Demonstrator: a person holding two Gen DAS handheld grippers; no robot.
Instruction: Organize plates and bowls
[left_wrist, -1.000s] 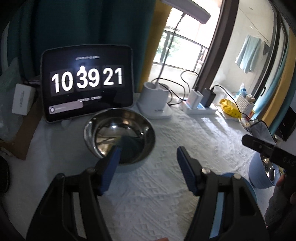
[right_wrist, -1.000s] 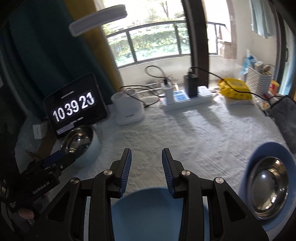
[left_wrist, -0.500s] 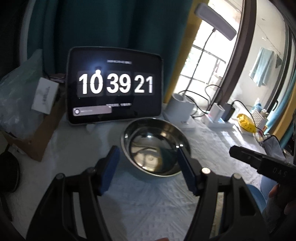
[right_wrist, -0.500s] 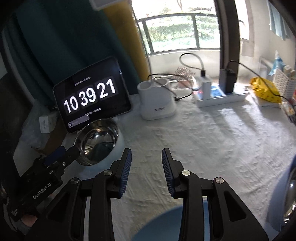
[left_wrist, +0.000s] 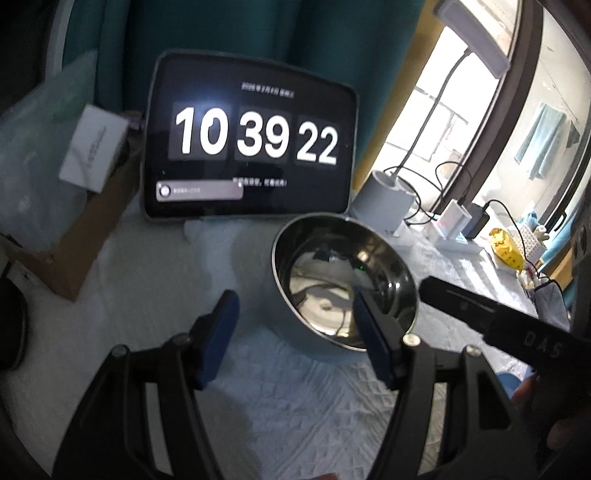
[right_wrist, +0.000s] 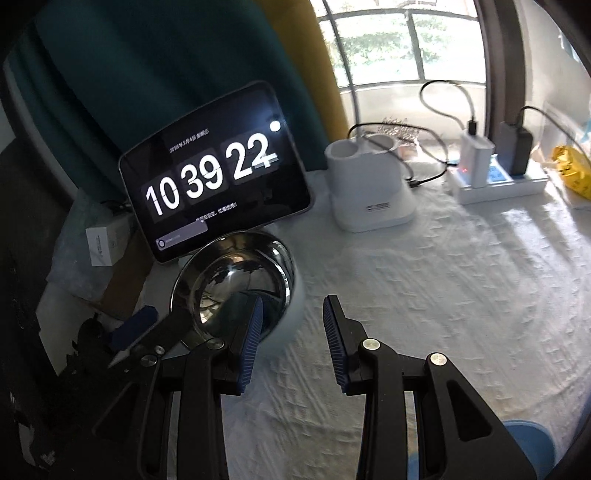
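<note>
A steel bowl (left_wrist: 343, 284) with a pale outer wall stands on the white tablecloth (left_wrist: 295, 406) in front of a tablet clock. My left gripper (left_wrist: 295, 325) is open just short of the bowl. Its right finger (left_wrist: 373, 339) overlaps the bowl's near rim and its left finger stays outside the bowl. In the right wrist view the same bowl (right_wrist: 232, 284) lies left of centre. My right gripper (right_wrist: 291, 325) is open at the bowl's right wall, pressing on nothing. A blue plate (right_wrist: 528, 443) peeks in at the lower right edge.
The tablet clock (left_wrist: 251, 140) stands right behind the bowl. To its left are a cardboard box (left_wrist: 85, 240) and a small white box (left_wrist: 92, 147). A white holder (right_wrist: 369, 184), a power strip with chargers and cables (right_wrist: 495, 177) and a yellow bag (right_wrist: 572, 166) line the back.
Both grippers have swung left and down towards the steel bowl, which is now close in both views. The blue plate and the second steel bowl have slid out of the right wrist view.
</note>
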